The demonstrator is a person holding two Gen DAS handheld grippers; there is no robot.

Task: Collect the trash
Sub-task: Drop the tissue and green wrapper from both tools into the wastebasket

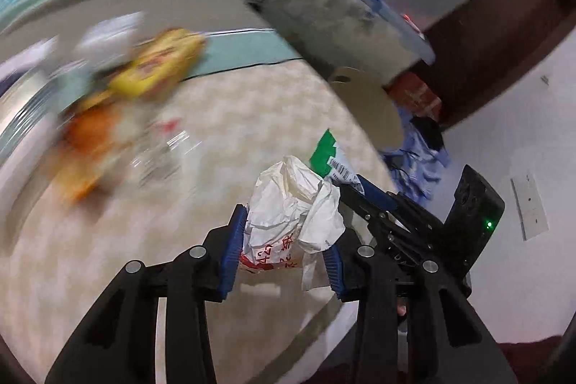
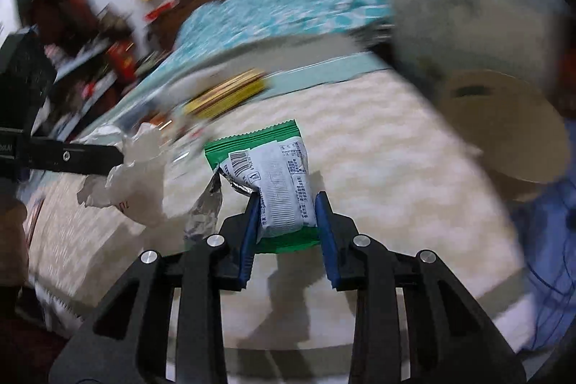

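Over the pale patterned table (image 1: 223,117), both tools are carrying trash, and the surroundings are smeared with motion blur. At far left in the left wrist view, a yellow packet (image 1: 158,63) and an orange wrapper (image 1: 90,139) are lying on the table among other scraps too blurred to name; these are still waiting to be collected. Nearer centre, the left tool (image 1: 284,251) is pinching a crumpled white paper bag (image 1: 288,207) with red print, its blue pads pressing in on both sides of the bag. Just to the right, the right tool (image 2: 288,222) is gripping a green and white snack wrapper (image 2: 273,179), pads closed on its lower end, with a torn foil flap hanging at the left side; in the left wrist view that wrapper (image 1: 333,157) is showing just beside the paper bag. Further right, a clear storage bin (image 1: 360,9) with a blue handle and rim is standing beyond the table edge, with a round tan disc (image 1: 367,103) leaning below it. Judgement: the carry step is underway, two pieces picked up and not yet dropped. Whether the bin is the trash receptacle I cannot tell. The next move is calling for both tools to be brought over an open container and the grips released only once above it, the light wrapper being likely to flutter.
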